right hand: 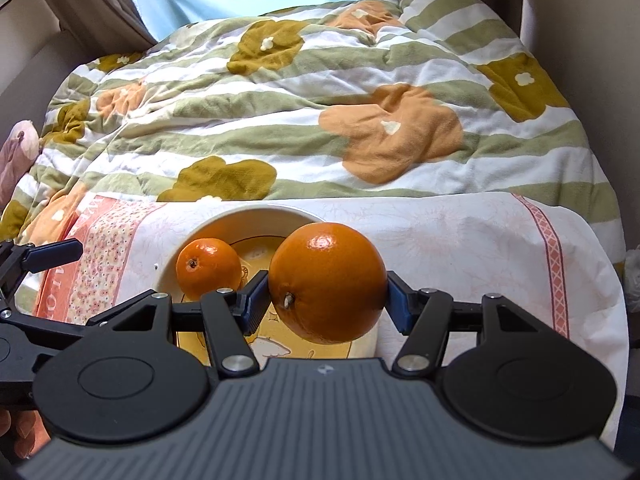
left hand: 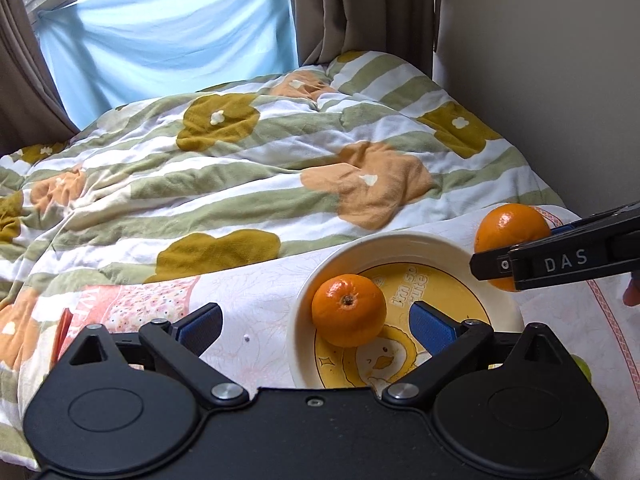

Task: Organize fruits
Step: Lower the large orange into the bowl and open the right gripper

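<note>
With the left tongs released, the right tongs grasp an orange above the bowl; dropped carelessly, it could knock the other orange or roll onto the bed.

R gripper clamped tight, both blue pads pressed on opp. sides of the big orange, held up off the surface, level. L gripper low, jaws spread wide, nothing between the pads, pointing fwd. R fingers cross in from L's right side.
</note>
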The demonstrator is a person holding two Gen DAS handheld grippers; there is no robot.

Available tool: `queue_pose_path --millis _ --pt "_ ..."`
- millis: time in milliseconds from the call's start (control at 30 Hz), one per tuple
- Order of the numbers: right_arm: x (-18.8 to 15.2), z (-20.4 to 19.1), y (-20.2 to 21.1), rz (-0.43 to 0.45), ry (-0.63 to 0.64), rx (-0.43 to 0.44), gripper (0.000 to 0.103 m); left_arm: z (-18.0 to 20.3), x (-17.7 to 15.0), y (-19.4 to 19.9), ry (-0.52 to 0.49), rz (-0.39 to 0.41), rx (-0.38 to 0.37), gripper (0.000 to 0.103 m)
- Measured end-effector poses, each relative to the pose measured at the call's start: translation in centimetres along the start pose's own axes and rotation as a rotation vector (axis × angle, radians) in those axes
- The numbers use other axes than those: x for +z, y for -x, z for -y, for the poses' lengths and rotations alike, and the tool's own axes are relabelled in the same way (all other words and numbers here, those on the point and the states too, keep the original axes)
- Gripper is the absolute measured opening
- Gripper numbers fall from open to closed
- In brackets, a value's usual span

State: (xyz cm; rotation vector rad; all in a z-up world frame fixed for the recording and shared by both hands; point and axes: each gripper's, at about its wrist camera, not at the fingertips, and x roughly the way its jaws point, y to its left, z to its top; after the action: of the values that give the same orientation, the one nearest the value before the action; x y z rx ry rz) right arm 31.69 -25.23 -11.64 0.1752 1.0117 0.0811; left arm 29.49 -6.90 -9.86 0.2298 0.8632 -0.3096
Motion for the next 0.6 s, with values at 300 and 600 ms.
queue_pose_path --millis 300,600 --pt "0.5 -1.5 -3.7 -0.041 0.063 0.037 0.075 -1.2 -1.7 0.9 0.045 -0.012 0.020 0.101" --pt "0.5 -1.9 -6.1 -0.077 0.093 0.045 0.075 -1.8 -2.6 0.7 0.064 -0.031 0.030 0.101"
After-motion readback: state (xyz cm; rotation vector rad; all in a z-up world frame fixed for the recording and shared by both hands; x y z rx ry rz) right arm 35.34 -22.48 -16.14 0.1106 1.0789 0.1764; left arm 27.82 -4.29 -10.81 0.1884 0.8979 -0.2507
